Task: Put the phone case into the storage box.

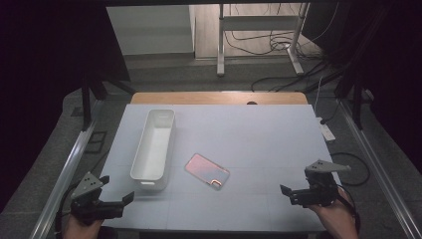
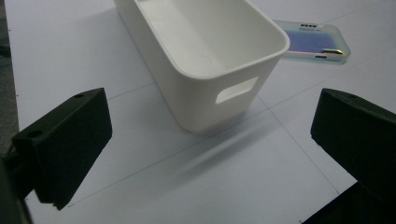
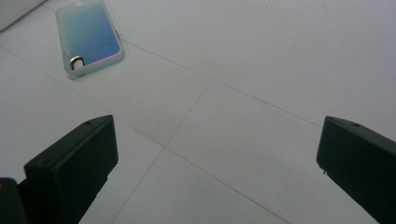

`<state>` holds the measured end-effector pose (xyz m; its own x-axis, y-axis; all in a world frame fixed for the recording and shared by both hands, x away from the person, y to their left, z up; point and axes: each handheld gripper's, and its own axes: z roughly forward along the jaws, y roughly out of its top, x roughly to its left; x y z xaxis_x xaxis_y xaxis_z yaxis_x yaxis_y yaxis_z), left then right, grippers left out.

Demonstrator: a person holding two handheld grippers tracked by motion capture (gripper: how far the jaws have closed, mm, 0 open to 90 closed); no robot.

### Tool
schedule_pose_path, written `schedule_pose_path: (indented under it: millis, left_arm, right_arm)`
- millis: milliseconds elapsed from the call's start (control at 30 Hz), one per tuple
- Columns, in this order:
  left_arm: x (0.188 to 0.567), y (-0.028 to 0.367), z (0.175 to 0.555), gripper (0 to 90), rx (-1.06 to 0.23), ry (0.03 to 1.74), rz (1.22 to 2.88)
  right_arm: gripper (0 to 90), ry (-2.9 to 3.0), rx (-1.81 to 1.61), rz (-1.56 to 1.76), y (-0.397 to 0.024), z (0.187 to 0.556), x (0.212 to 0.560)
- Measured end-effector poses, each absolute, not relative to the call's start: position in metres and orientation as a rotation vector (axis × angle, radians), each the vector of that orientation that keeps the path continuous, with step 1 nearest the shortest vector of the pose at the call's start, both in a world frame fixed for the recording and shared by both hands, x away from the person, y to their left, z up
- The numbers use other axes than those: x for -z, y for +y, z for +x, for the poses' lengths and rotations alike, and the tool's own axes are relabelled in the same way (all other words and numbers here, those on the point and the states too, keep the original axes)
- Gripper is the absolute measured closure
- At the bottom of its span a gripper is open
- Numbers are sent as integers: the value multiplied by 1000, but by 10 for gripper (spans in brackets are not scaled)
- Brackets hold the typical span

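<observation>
Bin's handle slot (image 2: 236,89), left gripper view.

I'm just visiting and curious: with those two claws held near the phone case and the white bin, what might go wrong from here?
The phone case lies flat on the table, so open jaws may slide over it or push it along rather than grip it. It also lies close beside the white bin, so the right gripper, reaching across, might knock the bin. The bin looks light and has nothing in it; the left gripper, near its end, could shove it.
</observation>
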<state>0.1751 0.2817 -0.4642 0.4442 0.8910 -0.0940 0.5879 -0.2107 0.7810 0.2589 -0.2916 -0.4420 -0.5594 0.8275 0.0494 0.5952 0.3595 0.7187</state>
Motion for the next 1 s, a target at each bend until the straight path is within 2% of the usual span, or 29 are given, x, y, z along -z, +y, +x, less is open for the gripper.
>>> schedule_pose_path:
  millis: [1000]
  left_arm:
    - [464, 281, 175, 0, -495, 1233, 1927]
  right_arm:
    - [0, 2455, -1044, 1148, -250, 285, 442]
